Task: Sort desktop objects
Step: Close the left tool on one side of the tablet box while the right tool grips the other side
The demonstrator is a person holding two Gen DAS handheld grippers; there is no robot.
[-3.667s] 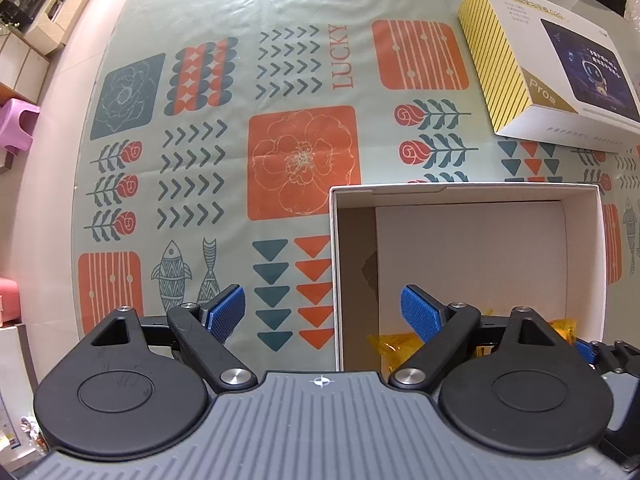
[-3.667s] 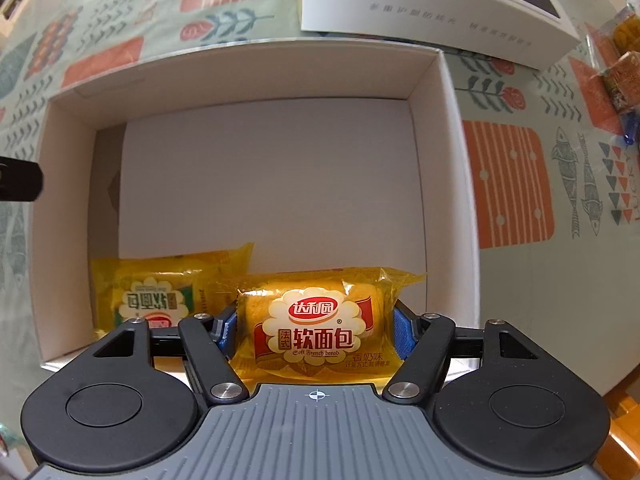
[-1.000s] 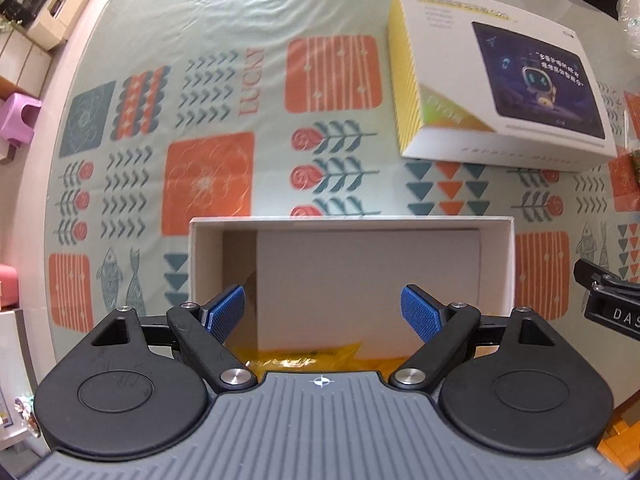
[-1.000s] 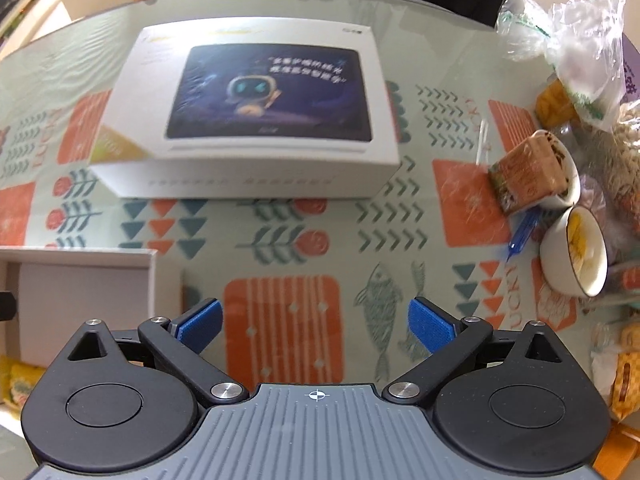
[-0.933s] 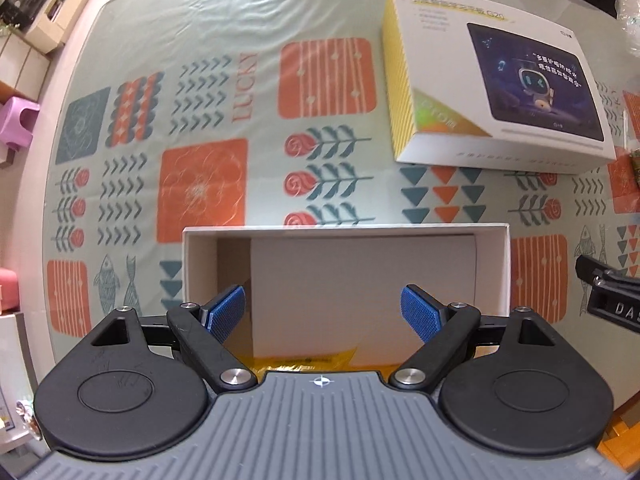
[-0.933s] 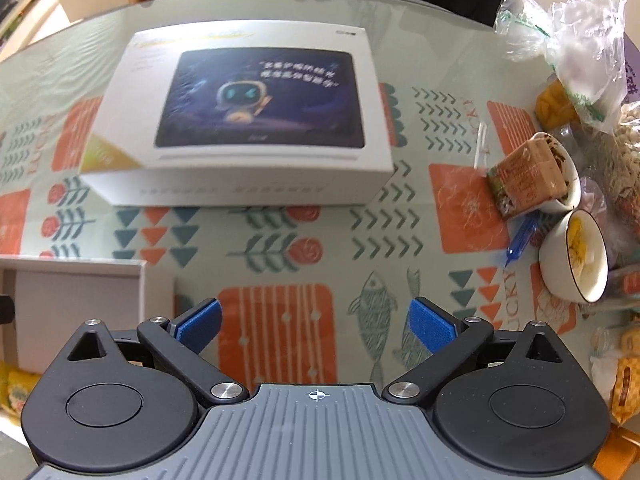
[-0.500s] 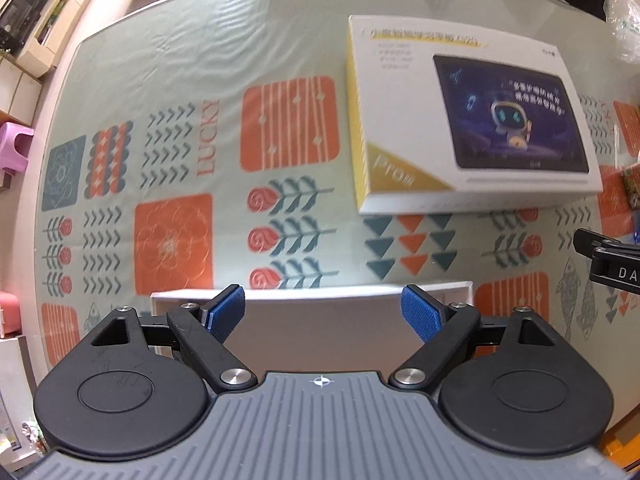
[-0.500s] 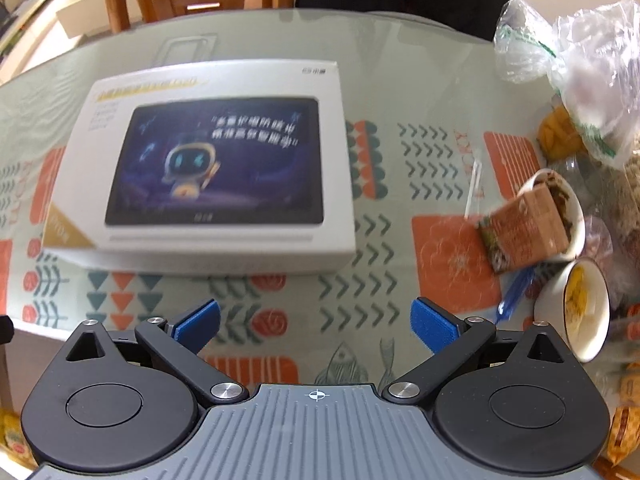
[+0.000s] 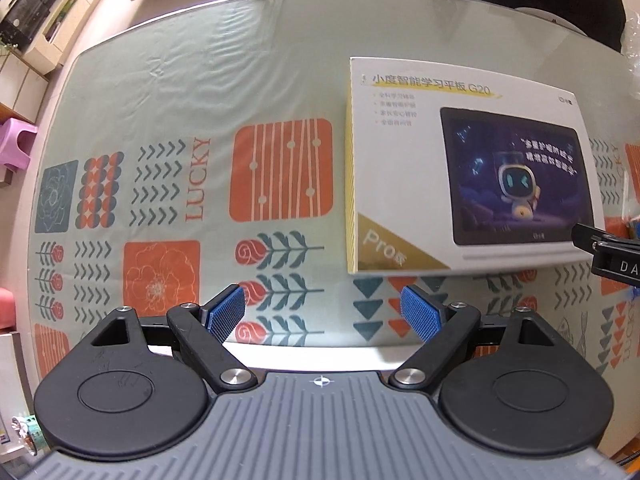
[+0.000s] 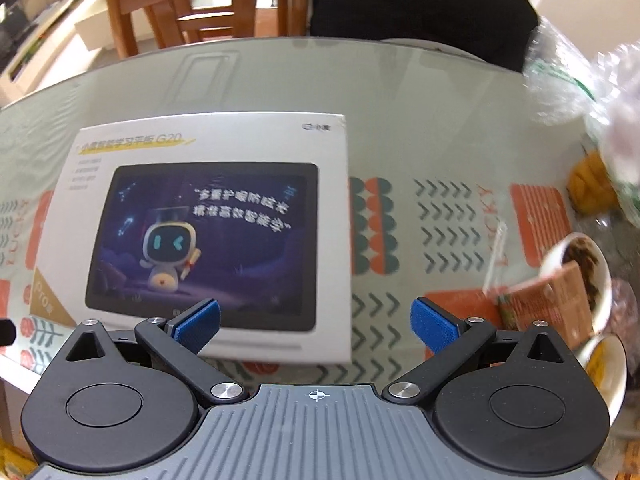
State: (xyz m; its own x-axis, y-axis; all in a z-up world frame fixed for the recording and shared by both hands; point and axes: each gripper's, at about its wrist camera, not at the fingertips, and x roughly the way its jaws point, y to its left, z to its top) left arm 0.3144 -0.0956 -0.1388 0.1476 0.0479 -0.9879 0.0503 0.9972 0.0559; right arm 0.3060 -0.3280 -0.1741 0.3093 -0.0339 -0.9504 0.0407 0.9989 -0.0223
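Lying on the glass-topped patterned table, the tablet box is sitting near wooden chairs, both tongs gaping wide, empty.

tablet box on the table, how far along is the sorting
Nothing in hand: left hand-held gripper and right hand-held gripper both stand open and empty. The tablet box lies flat on the table, untouched. Left to sort: snack packet and bowls at right.

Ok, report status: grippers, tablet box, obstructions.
Left gripper open, empty. Right gripper open, empty. Tablet box flat on table, untouched. Bowls at right, clear of it.
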